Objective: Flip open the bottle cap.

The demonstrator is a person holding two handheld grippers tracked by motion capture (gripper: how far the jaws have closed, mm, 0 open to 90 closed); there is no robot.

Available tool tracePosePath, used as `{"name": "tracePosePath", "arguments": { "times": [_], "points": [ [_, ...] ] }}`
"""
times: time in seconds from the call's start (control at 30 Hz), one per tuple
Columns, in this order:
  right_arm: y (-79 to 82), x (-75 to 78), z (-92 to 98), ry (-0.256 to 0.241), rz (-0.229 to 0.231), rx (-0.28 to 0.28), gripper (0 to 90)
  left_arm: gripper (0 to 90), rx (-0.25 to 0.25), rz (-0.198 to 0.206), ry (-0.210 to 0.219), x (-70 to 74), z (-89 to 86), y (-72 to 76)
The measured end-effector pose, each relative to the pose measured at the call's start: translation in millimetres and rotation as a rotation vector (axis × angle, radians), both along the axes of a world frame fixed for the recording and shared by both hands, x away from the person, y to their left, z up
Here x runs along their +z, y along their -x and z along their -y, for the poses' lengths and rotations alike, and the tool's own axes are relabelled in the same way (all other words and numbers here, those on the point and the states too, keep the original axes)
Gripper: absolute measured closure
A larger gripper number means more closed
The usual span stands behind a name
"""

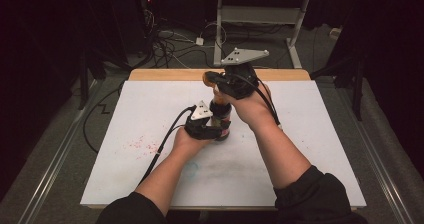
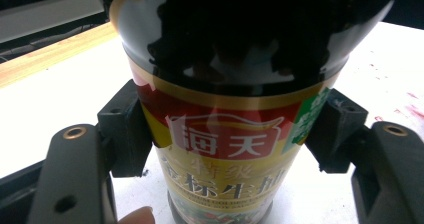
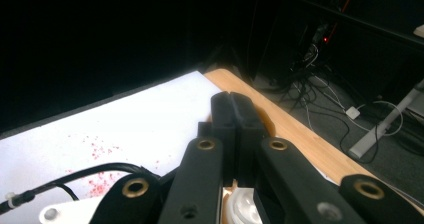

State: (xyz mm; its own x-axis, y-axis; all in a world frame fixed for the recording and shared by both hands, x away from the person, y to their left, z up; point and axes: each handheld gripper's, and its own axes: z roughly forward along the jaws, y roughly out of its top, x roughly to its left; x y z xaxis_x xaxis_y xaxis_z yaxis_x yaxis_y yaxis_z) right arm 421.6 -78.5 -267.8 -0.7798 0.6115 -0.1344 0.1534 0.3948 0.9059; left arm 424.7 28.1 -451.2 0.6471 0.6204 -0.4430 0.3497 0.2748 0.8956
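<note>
One soy sauce bottle [image 1: 220,118] is standing upright near the middle of the white table [image 1: 300,149], just toward 12 o'clock from centre. The left gripper [image 1: 212,126] is clamping the bottle's lower body from 9 o'clock. In the left gripper view the two pads are pressing either side of the label [image 2: 225,149], at 9 and 3 o'clock on the bottle [image 2: 225,109].

The right gripper [image 1: 212,79] is sitting above the bottle's top, toward 12 o'clock. In the right gripper view its jaws are standing fully together, pad against pad, with a thin orange piece [image 3: 267,124] seeming to be pinched behind them, likely the flip cap. The same orange cap [image 1: 209,77] is showing at the jaw tips in the high view. A white ribbed neck [image 3: 242,209] is sitting below, at 6 o'clock.

Work in hand, as judged: opening the cap while the other hand is steadying the bottle.

Risks:
- The cap grip is looking thin; a pull could slip the jaws off the tab.
- A hard upward pull could be tipping the bottle if the left pads slide on the glossy label.
- With the neck open, tilting would be spilling sauce on the table.

Count: one bottle, one cap, two grippers, two forearms, one table. Red speckles [image 1: 140,145] are lying scattered toward 8 o'clock, too many to count.
</note>
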Motion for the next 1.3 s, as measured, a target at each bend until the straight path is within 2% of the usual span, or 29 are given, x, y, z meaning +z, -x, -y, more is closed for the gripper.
{"name": "tracePosePath", "arguments": {
  "times": [0.3,0.67,1.2,1.23,1.27,1.3],
  "points": [
    [5.8,2.3,18.9,-0.017,0.007,-0.024,90.0,28.8,0.002,0.0,0.006,-0.2,0.0,-0.1],
    [11.6,-7.1,47.2,-0.034,0.002,-0.061,90.0,28.5,0.003,-0.002,0.004,0.0,-0.2,-0.1],
    [16.7,-38.2,68.9,-0.039,-0.023,-0.081,90.0,28.2,0.005,-0.004,0.007,0.3,-0.1,-0.1],
    [16.6,-40.2,69.7,-0.043,-0.027,-0.078,89.4,28.3,0.004,-0.003,0.006,0.3,-0.2,-0.1],
    [16.6,-41.5,70.1,-0.043,-0.028,-0.081,83.3,28.2,0.003,-0.003,0.003,0.2,-0.5,-0.1],
    [16.3,-43.3,70.3,-0.041,-0.032,-0.083,81.6,28.2,0.004,-0.005,0.004,0.3,-0.3,0.1]
  ]
}}
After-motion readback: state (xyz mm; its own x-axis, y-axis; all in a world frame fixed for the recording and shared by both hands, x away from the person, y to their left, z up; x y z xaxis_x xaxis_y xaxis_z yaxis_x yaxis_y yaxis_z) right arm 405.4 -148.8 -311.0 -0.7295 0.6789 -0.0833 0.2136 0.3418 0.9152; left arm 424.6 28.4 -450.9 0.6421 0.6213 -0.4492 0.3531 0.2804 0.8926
